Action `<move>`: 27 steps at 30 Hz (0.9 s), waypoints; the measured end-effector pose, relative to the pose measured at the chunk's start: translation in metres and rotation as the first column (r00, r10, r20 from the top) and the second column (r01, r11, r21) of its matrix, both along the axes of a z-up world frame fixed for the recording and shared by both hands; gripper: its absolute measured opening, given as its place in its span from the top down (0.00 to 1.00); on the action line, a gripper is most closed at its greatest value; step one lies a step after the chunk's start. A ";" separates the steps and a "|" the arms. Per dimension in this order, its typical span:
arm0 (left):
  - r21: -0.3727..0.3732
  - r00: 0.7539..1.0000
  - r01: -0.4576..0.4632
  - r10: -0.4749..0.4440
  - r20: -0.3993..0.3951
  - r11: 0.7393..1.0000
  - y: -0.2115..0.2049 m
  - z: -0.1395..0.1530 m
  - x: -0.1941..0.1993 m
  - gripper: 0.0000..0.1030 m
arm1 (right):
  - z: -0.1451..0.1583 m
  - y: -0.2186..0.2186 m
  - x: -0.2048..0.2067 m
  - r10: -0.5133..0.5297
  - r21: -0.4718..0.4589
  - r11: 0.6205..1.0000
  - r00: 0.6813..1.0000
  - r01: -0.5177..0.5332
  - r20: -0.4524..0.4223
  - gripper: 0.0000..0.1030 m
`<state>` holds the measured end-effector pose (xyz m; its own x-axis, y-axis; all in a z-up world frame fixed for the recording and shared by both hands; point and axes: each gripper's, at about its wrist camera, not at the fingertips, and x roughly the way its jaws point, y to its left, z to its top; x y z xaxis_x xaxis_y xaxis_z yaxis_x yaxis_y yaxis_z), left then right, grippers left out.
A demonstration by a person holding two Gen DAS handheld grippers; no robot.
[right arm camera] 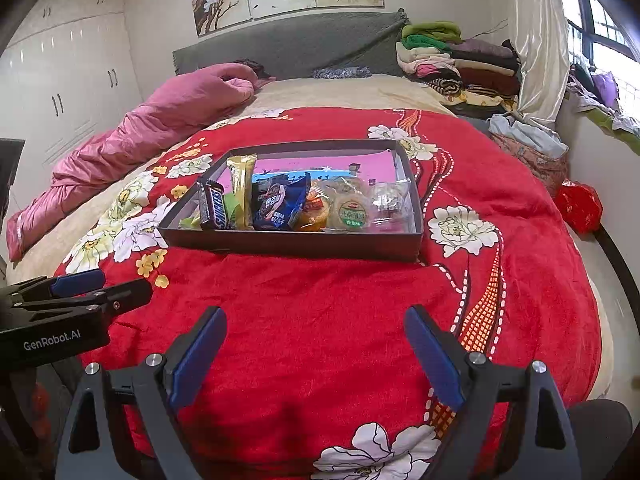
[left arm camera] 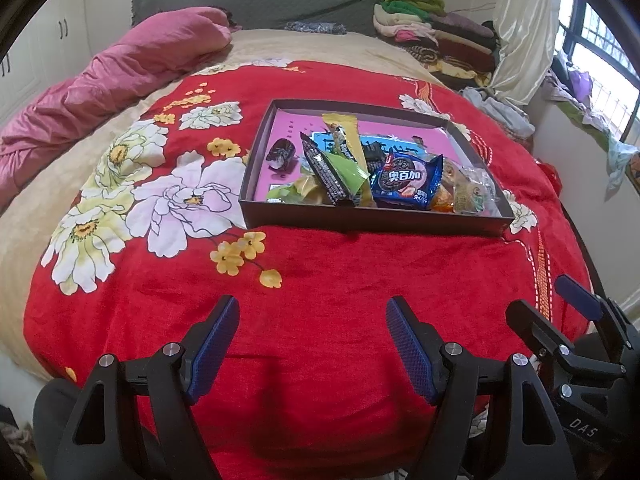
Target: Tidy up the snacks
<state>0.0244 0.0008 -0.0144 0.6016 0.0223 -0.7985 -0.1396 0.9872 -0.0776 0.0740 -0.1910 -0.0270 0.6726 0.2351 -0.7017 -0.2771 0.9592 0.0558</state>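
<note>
A shallow dark box (left arm camera: pixel 372 224) (right arm camera: pixel 288 242) with a pink floor sits on the red flowered blanket (left arm camera: pixel 320 280) and holds several wrapped snacks. Among them are a blue cookie pack (left arm camera: pixel 404 180) (right arm camera: pixel 280 204), a Snickers bar (left arm camera: pixel 326 172) (right arm camera: pixel 214 206), a gold wrapper (left arm camera: pixel 344 132) (right arm camera: pixel 242 188), a dark candy (left arm camera: pixel 280 154) and a clear-wrapped round pastry (right arm camera: pixel 352 212). My left gripper (left arm camera: pixel 312 320) hovers open over the blanket, short of the box. My right gripper (right arm camera: pixel 316 328) also stands open and empty, and shows at the right edge (left arm camera: pixel 576 300) of the left wrist view.
A pink quilt (left arm camera: pixel 120 80) lies along the bed's left side. Folded clothes (right arm camera: pixel 452 60) are stacked at the head on the right. A red bag (right arm camera: pixel 578 206) sits at the bed's right edge. White wardrobes (right arm camera: pixel 60 92) stand on the left, and a window (right arm camera: pixel 600 40) on the right.
</note>
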 end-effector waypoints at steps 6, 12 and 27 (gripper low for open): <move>0.002 1.000 -0.001 0.001 -0.003 1.000 0.001 0.000 0.000 0.25 | 0.001 0.000 0.001 -0.003 -0.003 1.000 1.000 0.003 -0.002 0.12; -0.001 1.000 -0.005 0.005 -0.004 1.000 0.002 0.000 0.000 0.25 | 0.001 0.000 0.000 -0.007 -0.007 1.000 1.000 0.007 0.002 0.12; -0.016 1.000 -0.009 0.009 -0.003 1.000 0.004 0.001 0.001 0.25 | 0.004 -0.003 0.000 -0.015 -0.007 1.000 1.000 0.015 0.014 0.12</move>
